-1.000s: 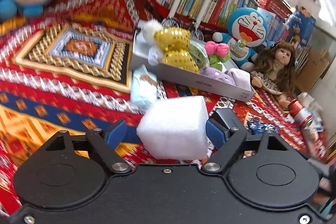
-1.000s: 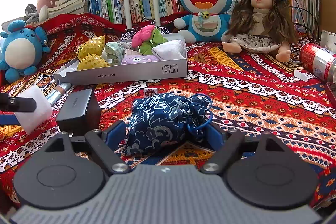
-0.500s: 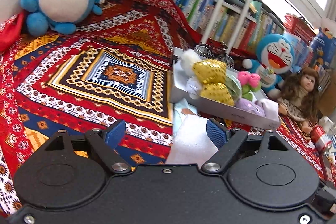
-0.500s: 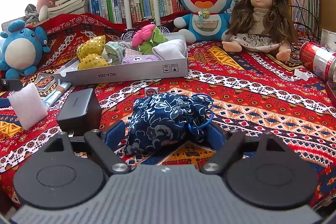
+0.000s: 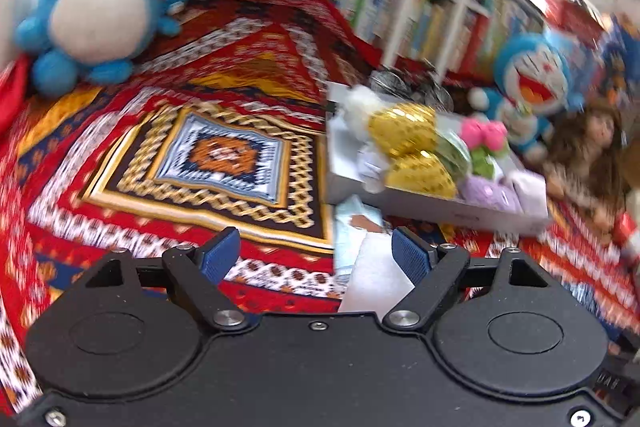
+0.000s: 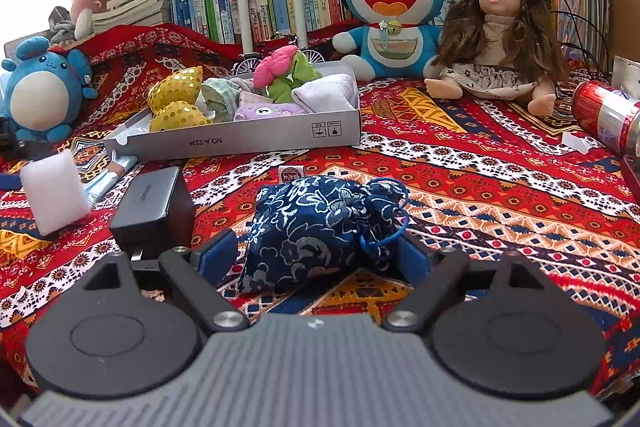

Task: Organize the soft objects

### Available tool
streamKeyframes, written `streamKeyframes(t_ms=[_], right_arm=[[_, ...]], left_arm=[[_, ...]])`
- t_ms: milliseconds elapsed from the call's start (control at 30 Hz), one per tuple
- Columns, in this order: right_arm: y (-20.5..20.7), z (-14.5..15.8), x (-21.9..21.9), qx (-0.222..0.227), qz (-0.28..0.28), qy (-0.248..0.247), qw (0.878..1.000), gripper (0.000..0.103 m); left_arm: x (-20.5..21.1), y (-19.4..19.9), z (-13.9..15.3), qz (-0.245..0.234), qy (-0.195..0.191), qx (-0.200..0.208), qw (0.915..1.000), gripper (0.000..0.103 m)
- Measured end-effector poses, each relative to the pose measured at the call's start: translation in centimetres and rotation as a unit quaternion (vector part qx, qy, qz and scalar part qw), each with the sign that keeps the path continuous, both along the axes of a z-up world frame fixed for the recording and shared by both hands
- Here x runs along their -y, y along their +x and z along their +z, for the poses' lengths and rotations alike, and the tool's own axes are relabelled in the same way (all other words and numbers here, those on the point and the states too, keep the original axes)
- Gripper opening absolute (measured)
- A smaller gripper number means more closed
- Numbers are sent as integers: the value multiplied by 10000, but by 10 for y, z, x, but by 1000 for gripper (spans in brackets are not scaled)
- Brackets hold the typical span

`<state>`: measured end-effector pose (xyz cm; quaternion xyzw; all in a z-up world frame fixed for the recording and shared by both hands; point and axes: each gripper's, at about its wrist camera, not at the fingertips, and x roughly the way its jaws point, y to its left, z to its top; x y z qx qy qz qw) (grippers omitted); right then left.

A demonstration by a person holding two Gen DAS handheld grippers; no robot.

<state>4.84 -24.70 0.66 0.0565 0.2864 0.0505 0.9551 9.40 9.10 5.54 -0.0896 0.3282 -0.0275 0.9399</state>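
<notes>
1. Fingers first: the left gripper (image 5: 316, 255) has its blue pads apart with nothing pinched, and the jaws are closing a bit. The white foam block (image 5: 376, 279) sits just below and between them, mostly by the right pad; can't tell if it touches. That view is pretty blurry.
2. Right gripper (image 6: 316, 259) is spread wide around the navy floral pouch (image 6: 324, 227), which lies on the patterned cloth (image 6: 480, 195). Pads sit on either side of it, not squeezing as far as I can see.
3. Going left to right in the right view: blue round plush (image 6: 40, 95) at the far left, then the foam block standing on the cloth, then a black box (image 6: 154, 203) just beside the pouch.
4. Behind those, the grey tray (image 6: 256, 139) holds the soft stuff: gold sequin toy (image 6: 176, 103), pink-and-green plush (image 6: 284, 75), purple plush (image 6: 262, 111), white cloth (image 6: 332, 91).
5. Further right: a Doraemon plush (image 6: 394, 11) and a doll (image 6: 498, 35) sit against the books, and a red can (image 6: 604, 115) lies at the edge.
</notes>
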Motion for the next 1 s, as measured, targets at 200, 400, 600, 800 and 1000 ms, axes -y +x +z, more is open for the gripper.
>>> streamKeyframes(t_ms=[200, 400, 600, 800, 1000], right_arm=[[1, 1, 1, -22, 0, 83, 10000, 91], [1, 1, 1, -19, -1, 72, 10000, 91], [2, 1, 0, -19, -13, 67, 10000, 91], [3, 0, 0, -21, -7, 113, 9999, 91], [1, 2, 3, 31, 68, 281, 9996, 78]], left_arm=[[26, -5, 3, -356, 88, 48, 9993, 80], [29, -20, 0, -471, 175, 130, 9987, 81], [36, -29, -6, -775, -92, 50, 9969, 81], [47, -23, -19, -878, -322, -268, 9953, 81], [59, -25, -27, -1051, -285, -432, 9931, 59]])
